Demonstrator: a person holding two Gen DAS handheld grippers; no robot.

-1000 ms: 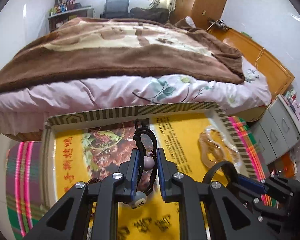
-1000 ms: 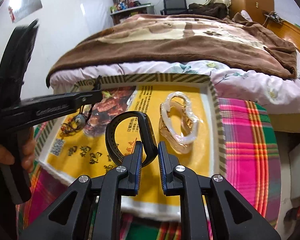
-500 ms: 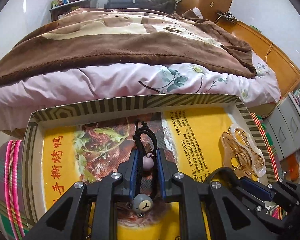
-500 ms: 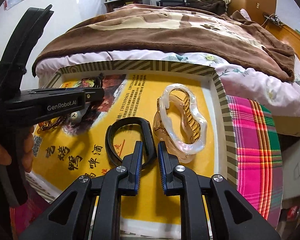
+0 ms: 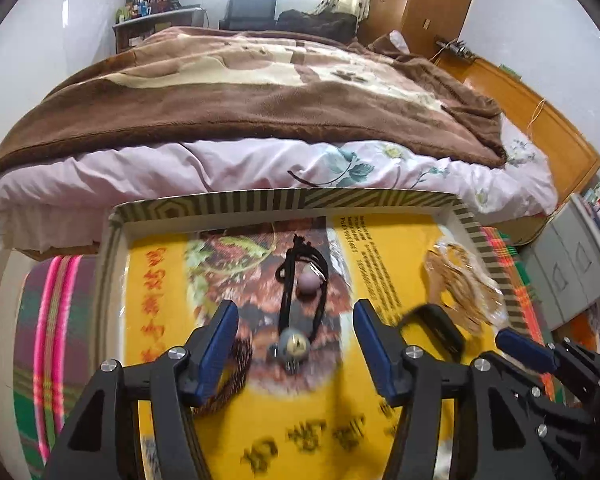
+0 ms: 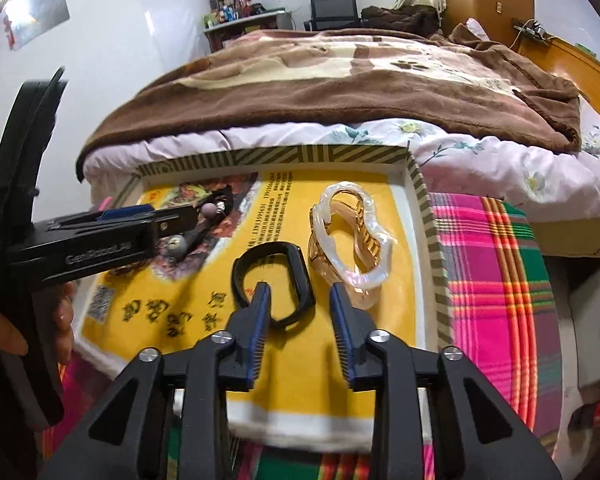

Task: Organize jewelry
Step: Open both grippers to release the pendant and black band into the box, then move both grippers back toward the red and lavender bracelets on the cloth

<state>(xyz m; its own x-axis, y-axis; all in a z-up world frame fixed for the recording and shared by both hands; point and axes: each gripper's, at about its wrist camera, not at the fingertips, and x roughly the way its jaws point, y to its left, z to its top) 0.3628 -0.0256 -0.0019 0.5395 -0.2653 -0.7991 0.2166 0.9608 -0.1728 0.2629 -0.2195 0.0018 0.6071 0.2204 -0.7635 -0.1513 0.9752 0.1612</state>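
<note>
Both fingers spread open, left gripper [image 5: 296, 320] over black cord necklace [image 5: 300, 280], right gripper [image 6: 300, 300] over black band [image 6: 274, 280], yellow tray [image 6: 428, 216]

Blurred print, half-hidden beads.
Smeared beyond reading: characters on tray [image 5: 148, 280]; brown bead bracelet [image 5: 236, 376] partly behind left gripper [image 5: 296, 312] finger.

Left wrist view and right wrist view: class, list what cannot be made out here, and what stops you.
- Brown beaded bracelet, left wrist view: mostly hidden behind the left gripper finger.
- Tray lettering, left wrist view: near rows blurred.
- Black band, right wrist view: near edge covered by the right gripper finger.
</note>
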